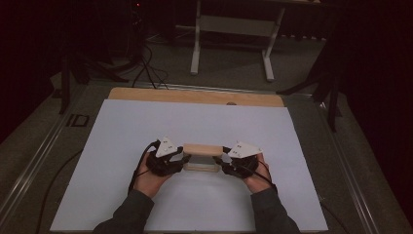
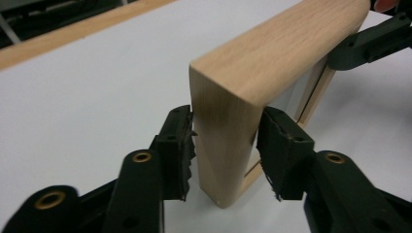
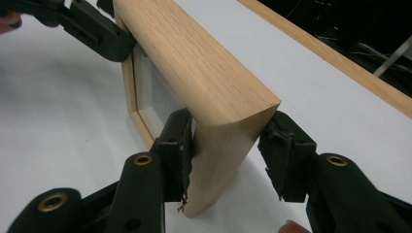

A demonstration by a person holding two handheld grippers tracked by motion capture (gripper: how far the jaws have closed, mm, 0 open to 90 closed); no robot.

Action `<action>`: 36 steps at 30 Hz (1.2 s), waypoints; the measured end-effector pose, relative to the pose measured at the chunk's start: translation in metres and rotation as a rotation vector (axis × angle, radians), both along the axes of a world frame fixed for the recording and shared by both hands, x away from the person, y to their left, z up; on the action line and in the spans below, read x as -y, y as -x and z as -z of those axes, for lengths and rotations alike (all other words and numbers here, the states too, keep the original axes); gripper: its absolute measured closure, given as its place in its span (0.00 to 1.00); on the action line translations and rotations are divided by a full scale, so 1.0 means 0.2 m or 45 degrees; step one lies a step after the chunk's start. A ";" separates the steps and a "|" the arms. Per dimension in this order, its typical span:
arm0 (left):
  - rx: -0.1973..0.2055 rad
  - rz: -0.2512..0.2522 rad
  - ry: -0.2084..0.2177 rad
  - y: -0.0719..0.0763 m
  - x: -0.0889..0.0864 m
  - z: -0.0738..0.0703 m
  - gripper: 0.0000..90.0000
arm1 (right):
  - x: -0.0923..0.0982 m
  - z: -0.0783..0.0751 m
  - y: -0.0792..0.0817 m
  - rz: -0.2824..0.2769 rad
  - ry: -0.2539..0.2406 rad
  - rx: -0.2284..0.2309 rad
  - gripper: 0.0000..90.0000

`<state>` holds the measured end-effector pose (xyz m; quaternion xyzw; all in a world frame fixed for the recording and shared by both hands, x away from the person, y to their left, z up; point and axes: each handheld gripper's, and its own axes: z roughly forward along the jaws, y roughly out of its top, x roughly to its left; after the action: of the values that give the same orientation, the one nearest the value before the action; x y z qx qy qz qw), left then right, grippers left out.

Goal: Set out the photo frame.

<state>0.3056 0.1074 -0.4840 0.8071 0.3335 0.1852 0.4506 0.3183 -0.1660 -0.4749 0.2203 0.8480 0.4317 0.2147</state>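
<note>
Centre of frame, on white table (image 1: 122,161): upright wooden frame (image 1: 204,150). Left gripper (image 1: 181,157) and right gripper (image 1: 225,159) each straddle one end, jaws part-open, near pad touching wood, far pad slightly clear. Likely pre-grasp; next, both close evenly, then lift level.

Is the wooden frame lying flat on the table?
No. The wooden frame stands upright on its edge on the white table, one end between the left gripper's jaws.
</note>
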 end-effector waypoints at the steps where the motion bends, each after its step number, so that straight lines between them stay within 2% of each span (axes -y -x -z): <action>1: 0.002 0.008 0.003 0.00 0.00 -0.01 0.61 | 0.00 0.00 0.00 0.001 0.006 0.005 0.62; 4: -0.006 0.046 0.014 -0.03 -0.01 -0.02 0.59 | 0.00 0.00 -0.01 0.005 0.012 0.016 0.61; 7: -0.019 0.061 0.023 -0.05 -0.02 -0.02 0.62 | -0.01 -0.01 -0.01 0.007 0.013 0.018 0.61; 11: -0.021 0.055 0.011 -0.05 -0.02 -0.03 0.62 | -0.02 -0.01 -0.02 0.015 0.015 0.017 0.61; 16: -0.011 0.034 -0.025 -0.07 -0.02 -0.04 0.62 | -0.03 -0.01 -0.03 0.024 0.014 0.012 0.61; 24: -0.005 0.011 -0.028 -0.10 -0.04 -0.04 0.62 | -0.06 0.00 -0.09 0.038 -0.021 0.000 0.61; 26: 0.004 -0.010 -0.037 -0.11 -0.05 -0.04 0.62 | -0.07 0.00 -0.11 0.039 -0.018 0.002 0.62; 36: 0.000 -0.067 -0.009 -0.16 -0.08 -0.03 0.62 | -0.13 -0.02 -0.18 0.051 -0.023 0.010 0.61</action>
<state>0.3367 0.1241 -0.4783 0.7996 0.3541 0.1980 0.4427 0.3535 -0.1394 -0.4705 0.2376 0.8385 0.4358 0.2247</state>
